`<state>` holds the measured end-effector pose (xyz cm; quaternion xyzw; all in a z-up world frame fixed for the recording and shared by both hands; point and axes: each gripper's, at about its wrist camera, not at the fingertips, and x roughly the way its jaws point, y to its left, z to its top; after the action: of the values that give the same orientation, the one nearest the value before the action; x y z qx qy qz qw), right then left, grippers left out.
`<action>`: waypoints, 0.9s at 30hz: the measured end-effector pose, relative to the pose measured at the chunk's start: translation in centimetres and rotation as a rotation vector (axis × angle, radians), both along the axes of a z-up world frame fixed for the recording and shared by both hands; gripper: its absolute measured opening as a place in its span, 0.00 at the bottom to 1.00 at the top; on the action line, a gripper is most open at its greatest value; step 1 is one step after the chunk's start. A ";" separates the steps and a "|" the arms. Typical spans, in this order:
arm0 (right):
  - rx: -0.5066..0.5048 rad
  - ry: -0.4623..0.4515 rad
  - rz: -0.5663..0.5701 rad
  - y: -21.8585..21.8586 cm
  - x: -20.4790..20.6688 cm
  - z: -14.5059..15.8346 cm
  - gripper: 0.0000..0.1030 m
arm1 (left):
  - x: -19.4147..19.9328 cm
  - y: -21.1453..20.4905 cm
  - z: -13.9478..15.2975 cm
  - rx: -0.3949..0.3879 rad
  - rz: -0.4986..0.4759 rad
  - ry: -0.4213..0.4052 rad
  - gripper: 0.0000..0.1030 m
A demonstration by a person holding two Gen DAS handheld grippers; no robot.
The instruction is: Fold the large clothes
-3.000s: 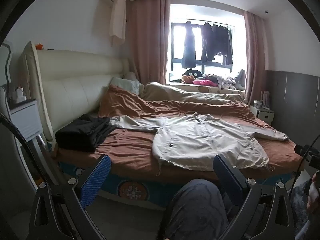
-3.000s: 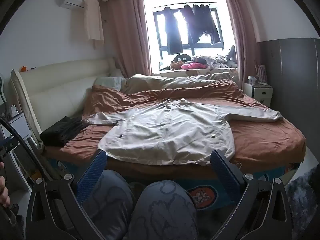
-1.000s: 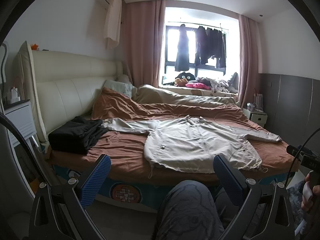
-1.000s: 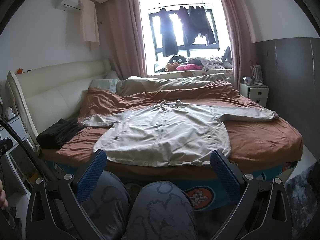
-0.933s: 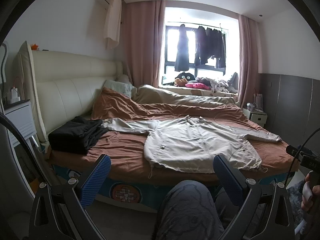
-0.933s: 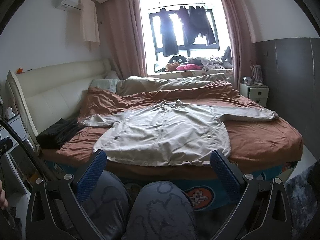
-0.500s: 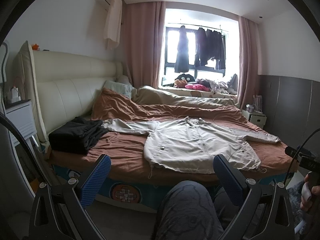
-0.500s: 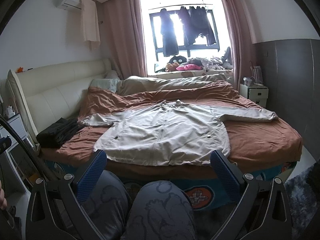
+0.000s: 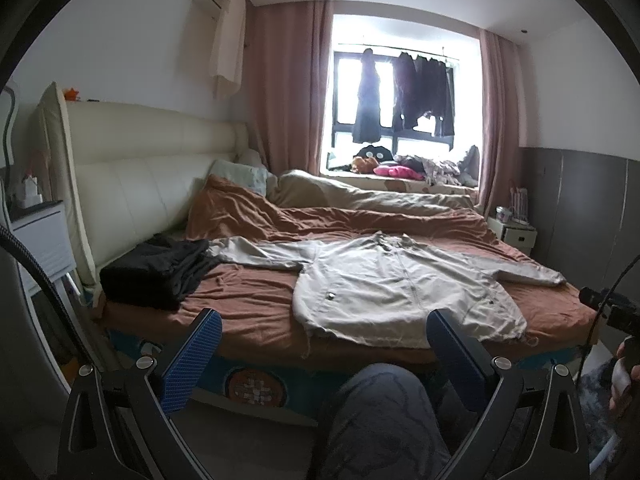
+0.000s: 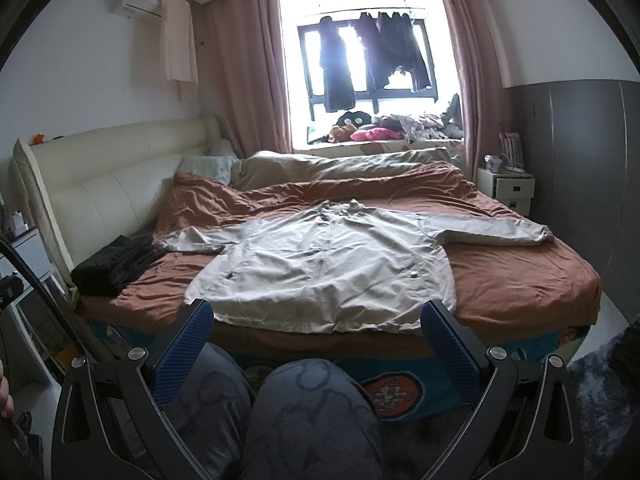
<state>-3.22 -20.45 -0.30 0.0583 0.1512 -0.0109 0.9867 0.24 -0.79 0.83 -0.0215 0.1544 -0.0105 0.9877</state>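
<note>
A large beige jacket (image 9: pixel 400 284) (image 10: pixel 320 264) lies flat, front up, on the rust-brown bedsheet (image 9: pixel 248 304) (image 10: pixel 520 280), both sleeves spread out to the sides. My left gripper (image 9: pixel 322 332) hangs open in front of the bed's near edge, well short of the jacket's hem, with nothing between its blue pads. In the right wrist view my right gripper (image 10: pixel 316 324) is open too, its fingertips framing the hem from a distance. The person's knees (image 10: pixel 304 412) in grey patterned trousers fill the space below both grippers.
A pile of folded black clothes (image 9: pixel 156 272) (image 10: pixel 116 264) sits at the bed's left near the cream headboard (image 9: pixel 132 188). A bunched duvet (image 10: pixel 340 172) lies behind the jacket. White nightstands (image 10: pixel 506 188) (image 9: pixel 40 240) flank the bed. A hand with the other gripper (image 9: pixel 616 320) shows at right.
Both cameras have tilted slightly upward and drawn back a little since three seconds ago, so the bed sits lower in view. The jacket has not moved, and both grippers remain open.
</note>
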 end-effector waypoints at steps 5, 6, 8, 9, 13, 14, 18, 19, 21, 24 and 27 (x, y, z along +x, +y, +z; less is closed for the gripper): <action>0.017 0.005 -0.017 -0.4 2.5 0.8 1.00 | 2.2 1.1 -0.7 -0.022 0.024 0.015 1.00; 0.021 -0.002 -0.010 -0.2 3.1 0.9 1.00 | 2.4 1.3 -0.9 -0.023 0.029 0.017 1.00; 0.020 -0.004 0.004 0.1 4.2 1.0 1.00 | 3.5 1.7 -1.2 -0.028 0.043 0.024 1.00; 0.017 -0.001 0.009 0.4 5.1 1.0 1.00 | 4.1 2.0 -1.3 -0.033 0.046 0.028 1.00; 0.014 -0.001 0.040 0.4 8.3 1.0 1.00 | 6.9 3.1 -1.8 -0.052 0.074 0.039 1.00; 0.008 0.001 0.042 0.4 9.4 1.0 1.00 | 7.9 3.4 -2.0 -0.061 0.076 0.045 1.00; 0.011 0.026 0.048 0.2 13.4 0.6 1.00 | 11.2 4.4 -2.6 -0.066 0.099 0.073 1.00; 0.014 0.032 0.048 0.2 14.0 0.5 1.00 | 11.9 4.6 -2.7 -0.072 0.099 0.080 1.00; 0.022 0.058 0.052 0.3 16.3 0.2 1.00 | 13.0 5.0 -3.0 -0.080 0.101 0.092 1.00; 0.022 0.081 0.058 0.9 19.0 0.4 1.00 | 15.3 5.8 -3.8 -0.090 0.118 0.118 1.00; 0.023 0.107 0.077 1.6 22.1 0.7 1.00 | 17.0 6.3 -4.5 -0.095 0.128 0.149 1.00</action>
<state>18.84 -18.84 0.38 0.0632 0.2063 0.0258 0.9761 17.26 5.49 -3.67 -0.0788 0.2250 0.0471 0.9700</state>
